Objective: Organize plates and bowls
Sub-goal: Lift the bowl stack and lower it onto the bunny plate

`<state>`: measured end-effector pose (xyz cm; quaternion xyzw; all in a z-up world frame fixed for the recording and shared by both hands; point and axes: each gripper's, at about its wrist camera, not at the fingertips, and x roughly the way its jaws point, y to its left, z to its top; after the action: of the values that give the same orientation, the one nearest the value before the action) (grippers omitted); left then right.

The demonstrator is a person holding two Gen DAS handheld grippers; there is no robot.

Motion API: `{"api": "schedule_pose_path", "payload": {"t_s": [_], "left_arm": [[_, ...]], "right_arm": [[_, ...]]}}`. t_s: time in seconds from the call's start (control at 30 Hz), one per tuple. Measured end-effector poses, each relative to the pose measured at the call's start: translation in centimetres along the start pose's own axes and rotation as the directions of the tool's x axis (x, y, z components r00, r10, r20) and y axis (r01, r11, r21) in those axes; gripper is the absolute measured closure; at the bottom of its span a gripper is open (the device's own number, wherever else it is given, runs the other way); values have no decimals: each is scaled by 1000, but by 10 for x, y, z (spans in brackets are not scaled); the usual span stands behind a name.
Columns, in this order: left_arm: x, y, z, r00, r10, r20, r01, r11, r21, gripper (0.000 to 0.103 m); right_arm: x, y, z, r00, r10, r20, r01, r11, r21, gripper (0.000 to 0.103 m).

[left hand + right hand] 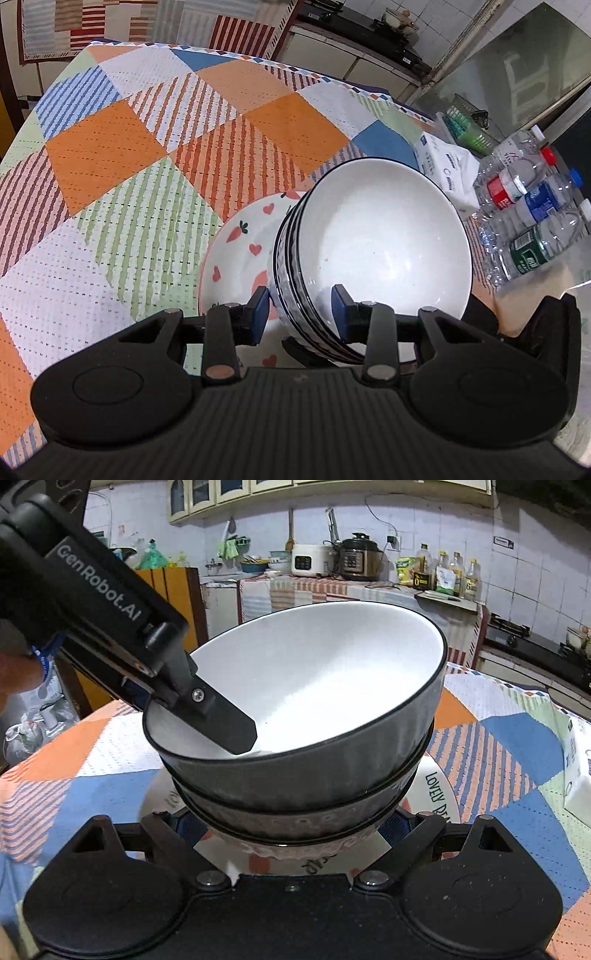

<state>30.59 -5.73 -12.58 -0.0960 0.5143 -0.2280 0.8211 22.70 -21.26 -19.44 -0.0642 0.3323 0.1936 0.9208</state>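
The left gripper (300,314) sits closest in the left wrist view, its two blue-padded fingers (258,314) straddling the rim of a stack of bowls (376,247); one finger lies outside the wall and the other inside the top bowl, and they appear pressed onto the rim from both sides. The bowls are white inside with thin dark rims, nested together and tilted. Below and to the left of them lies a white plate (240,243) printed with hearts and carrots. The plate rests near the table's (110,158) right edge, on a patchwork cloth of orange, blue, green and striped squares. In the right wrist view the right gripper (291,823) reaches under the stack, its fingers mostly hidden behind the lowest bowl, so I cannot tell whether it is gripping anything. The same view shows the left gripper's black finger dipping inside the top bowl from the upper left. Beyond the table's right edge lie several plastic water bottles (524,221), and a white packet (447,166) lies on the cloth beside the bowls.
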Motion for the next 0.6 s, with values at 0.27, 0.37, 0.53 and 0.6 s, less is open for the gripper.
{"api": "schedule_pose_path", "payload": {"t_s": [0.27,0.37,0.53,0.6], "left_arm": [[7,1,-3,1000,-2,-11,2,1000,-8,68],[8,-1,-6,1000,8,3,-8,1000,5,68],[11,2,-7,1000,-5,1,5,1000,-24,66],[11,4,-8,1000,-10,9,11,999,-44,65]], "right_arm": [[3,1,-6,1000,-18,-20,18,1000,-24,9],[2,0,-6,1000,-19,-18,19,999,-27,9],[4,3,-5,999,-39,-18,38,999,-24,9],[6,4,-6,999,-43,-31,42,999,-9,5]]}}
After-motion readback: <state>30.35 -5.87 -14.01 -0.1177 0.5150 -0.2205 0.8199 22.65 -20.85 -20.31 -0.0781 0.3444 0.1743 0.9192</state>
